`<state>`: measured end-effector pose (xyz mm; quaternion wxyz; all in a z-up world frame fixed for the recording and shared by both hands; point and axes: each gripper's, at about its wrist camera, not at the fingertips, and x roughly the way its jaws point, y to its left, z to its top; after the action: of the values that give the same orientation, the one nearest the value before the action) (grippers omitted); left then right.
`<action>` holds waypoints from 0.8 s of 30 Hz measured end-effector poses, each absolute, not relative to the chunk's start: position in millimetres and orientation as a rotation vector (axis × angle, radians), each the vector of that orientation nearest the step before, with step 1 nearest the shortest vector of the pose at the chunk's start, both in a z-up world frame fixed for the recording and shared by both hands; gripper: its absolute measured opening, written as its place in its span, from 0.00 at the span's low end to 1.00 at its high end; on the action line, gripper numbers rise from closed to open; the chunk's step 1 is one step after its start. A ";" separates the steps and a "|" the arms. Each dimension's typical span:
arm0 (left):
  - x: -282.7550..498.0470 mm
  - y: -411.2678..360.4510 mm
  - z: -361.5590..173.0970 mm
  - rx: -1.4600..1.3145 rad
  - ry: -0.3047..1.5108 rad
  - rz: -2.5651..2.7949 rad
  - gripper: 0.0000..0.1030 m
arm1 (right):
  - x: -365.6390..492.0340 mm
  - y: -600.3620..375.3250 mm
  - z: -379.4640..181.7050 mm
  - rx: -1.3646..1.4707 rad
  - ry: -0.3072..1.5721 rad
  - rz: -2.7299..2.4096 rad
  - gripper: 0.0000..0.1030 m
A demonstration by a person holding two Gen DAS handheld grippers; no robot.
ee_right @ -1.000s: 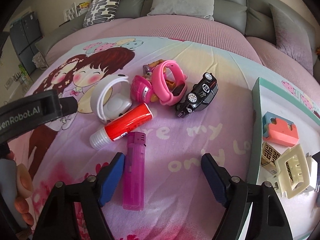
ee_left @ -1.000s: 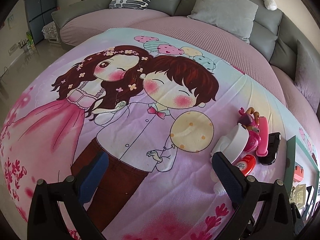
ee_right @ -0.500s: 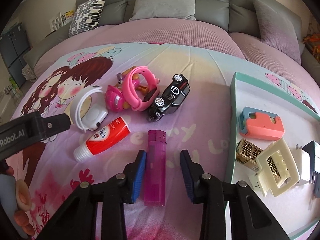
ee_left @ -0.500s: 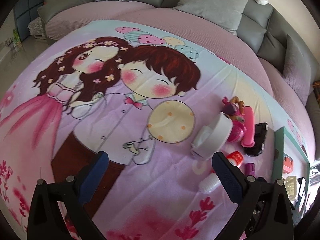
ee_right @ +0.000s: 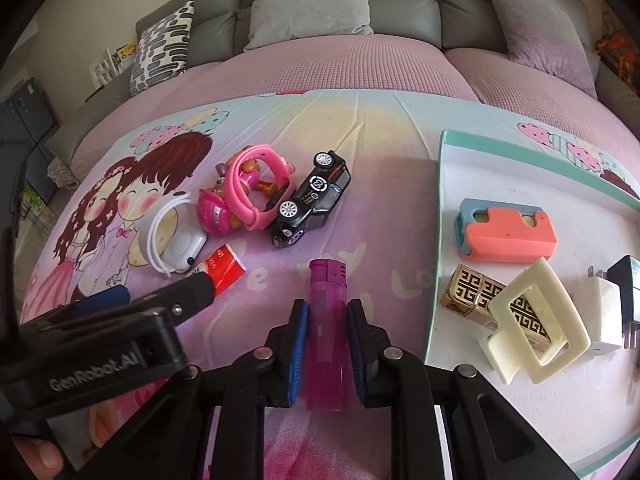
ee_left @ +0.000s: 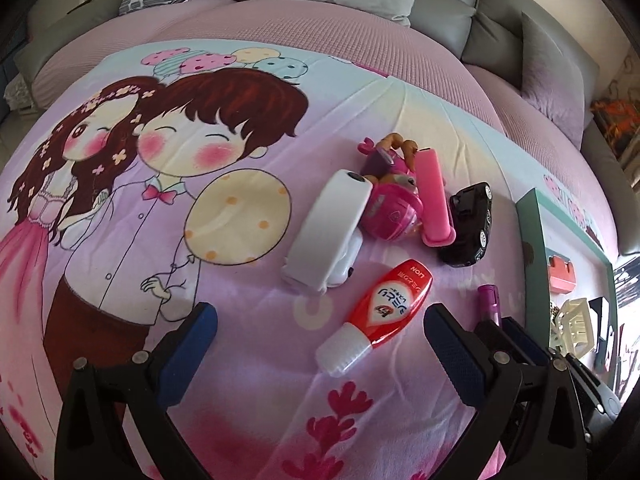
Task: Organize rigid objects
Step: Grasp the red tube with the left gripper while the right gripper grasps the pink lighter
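L gripper jaws apart, empty, over red tube, left of tray. R gripper just closed, clamped on purple lighter, lying on blanket just left of tray. Step: pick-up. Next: lift, carry right, set inside tray w/o hitting clip.

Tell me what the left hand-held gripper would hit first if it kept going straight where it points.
Probably the red tube: it lies between the open left hand-held gripper fingers, just ahead, though depth is unclear.
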<state>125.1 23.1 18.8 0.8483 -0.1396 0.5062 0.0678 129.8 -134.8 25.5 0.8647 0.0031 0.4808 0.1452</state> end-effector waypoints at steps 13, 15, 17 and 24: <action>133.1 3.4 17.6 -0.244 1.045 0.096 0.58 | 130.5 -139.9 27.1 0.046 1.012 0.316 0.21; 132.3 3.1 17.2 -0.226 1.047 0.101 0.52 | 130.6 -140.6 27.1 0.052 1.012 0.316 0.21; 130.3 5.7 17.8 -0.240 1.044 0.099 0.41 | 130.7 -141.3 27.2 0.059 1.012 0.317 0.21; 125.2 9.0 18.4 -0.243 1.042 0.097 0.29 | 130.6 -141.8 27.8 0.068 1.012 0.315 0.21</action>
<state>125.2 9.0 18.4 0.8590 -0.1159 0.4965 0.0460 130.6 -141.8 27.8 0.8622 0.0322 0.4826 0.1503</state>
